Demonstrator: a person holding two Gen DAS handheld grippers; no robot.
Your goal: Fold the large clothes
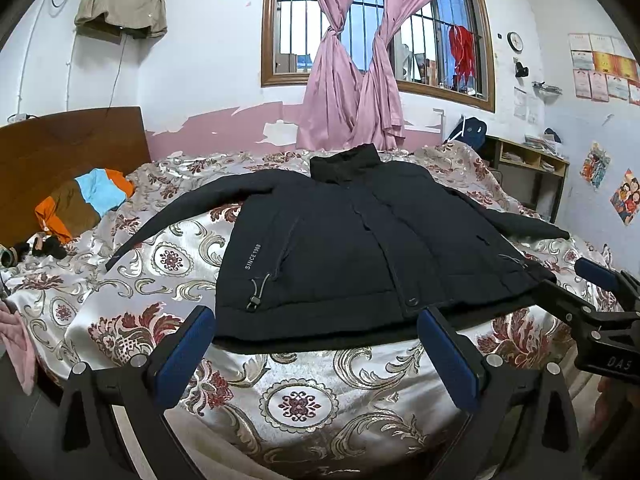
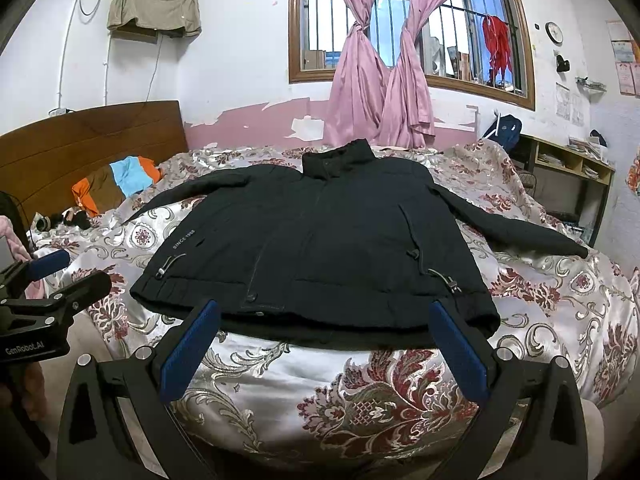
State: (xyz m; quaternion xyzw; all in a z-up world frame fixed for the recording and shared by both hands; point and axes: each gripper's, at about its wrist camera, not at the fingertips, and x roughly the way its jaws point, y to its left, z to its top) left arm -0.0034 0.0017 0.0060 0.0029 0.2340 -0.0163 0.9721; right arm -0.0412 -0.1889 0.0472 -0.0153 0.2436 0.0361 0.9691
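Bare bedspread (image 2: 304, 372) lies open before the jacket (image 2: 320, 240) hem; folded clothes (image 1: 86, 200) sit far left.

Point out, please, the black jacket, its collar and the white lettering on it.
black jacket (image 2: 340, 240): right wrist view, middle of the front panel.
collar (image 2: 338, 160): right wrist view, centre of the upright collar.
white lettering (image 1: 253, 256): left wrist view, on the "SINCE" print by the jacket's side.

Both grippers are black angular frames with blue ribbed pads (image 1: 191, 354), silver screws, and white "GenRobot.AI" lettering on the left gripper (image 2: 320, 344).
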